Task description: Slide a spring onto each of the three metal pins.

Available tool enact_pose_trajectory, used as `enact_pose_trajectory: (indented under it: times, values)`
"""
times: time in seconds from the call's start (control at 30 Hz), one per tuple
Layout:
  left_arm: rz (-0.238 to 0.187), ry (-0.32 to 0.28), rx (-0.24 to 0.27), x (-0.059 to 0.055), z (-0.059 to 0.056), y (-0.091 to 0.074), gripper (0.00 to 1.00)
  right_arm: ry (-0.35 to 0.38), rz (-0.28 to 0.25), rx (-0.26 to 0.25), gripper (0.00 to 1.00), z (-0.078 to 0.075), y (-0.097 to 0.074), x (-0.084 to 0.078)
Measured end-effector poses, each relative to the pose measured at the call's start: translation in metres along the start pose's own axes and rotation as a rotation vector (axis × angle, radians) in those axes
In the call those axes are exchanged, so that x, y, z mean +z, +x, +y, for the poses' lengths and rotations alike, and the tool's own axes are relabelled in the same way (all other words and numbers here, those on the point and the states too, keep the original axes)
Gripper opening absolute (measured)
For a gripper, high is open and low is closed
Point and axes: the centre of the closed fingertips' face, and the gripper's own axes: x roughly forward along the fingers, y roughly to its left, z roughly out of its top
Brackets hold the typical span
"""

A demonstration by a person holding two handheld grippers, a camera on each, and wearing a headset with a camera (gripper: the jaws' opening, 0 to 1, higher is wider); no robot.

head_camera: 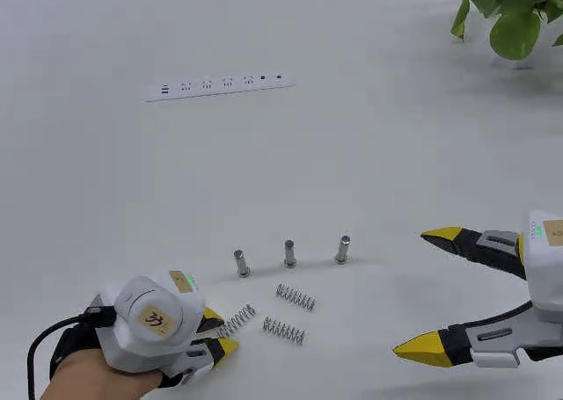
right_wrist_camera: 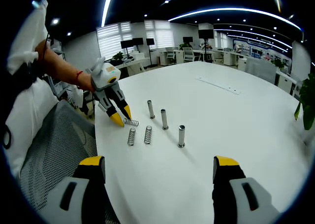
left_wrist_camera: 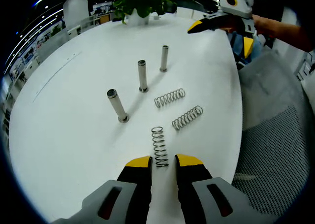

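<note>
At L jaws: coiled wire spring [left_wrist_camera: 158, 146]

Three upright metal pins [head_camera: 289, 253], three coil springs [head_camera: 295, 297] lying flat nearby

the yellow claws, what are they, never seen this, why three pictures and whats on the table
A person holds a two-jaw gripper in each hand. One picture comes from a camera on the person's head, the other two from a camera riding on each gripper. On the table stand three pins, all bare, with three springs lying beside them, plus a power strip and a plant. The left gripper is narrowly open around the end of one spring; the right gripper is wide open and holds nothing.
</note>
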Motion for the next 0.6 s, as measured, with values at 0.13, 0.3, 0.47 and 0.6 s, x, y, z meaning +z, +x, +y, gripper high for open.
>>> enact_pose_trajectory:
  times: [0.13, 0.3, 0.47, 0.6]
  values:
    - [0.005, -0.004, 0.008, 0.0, 0.0008, 0.0001, 0.17, 0.003, 0.001, 0.002, 0.91, 0.0006, 0.0, -0.0008]
    - [0.007, -0.002, 0.023, -0.0011, 0.0045, 0.0004, 0.14, 0.003, 0.001, 0.0, 0.91, 0.0002, -0.0005, -0.0006]
    - [0.012, 0.005, 0.029, -0.0015, 0.0047, 0.0008, 0.12, 0.002, 0.002, -0.001, 0.91, -0.0008, -0.001, -0.0013]
    - [0.014, 0.009, 0.03, 0.0011, 0.0023, -0.0002, 0.11, 0.002, 0.005, -0.002, 0.91, -0.0014, -0.001, -0.0021]
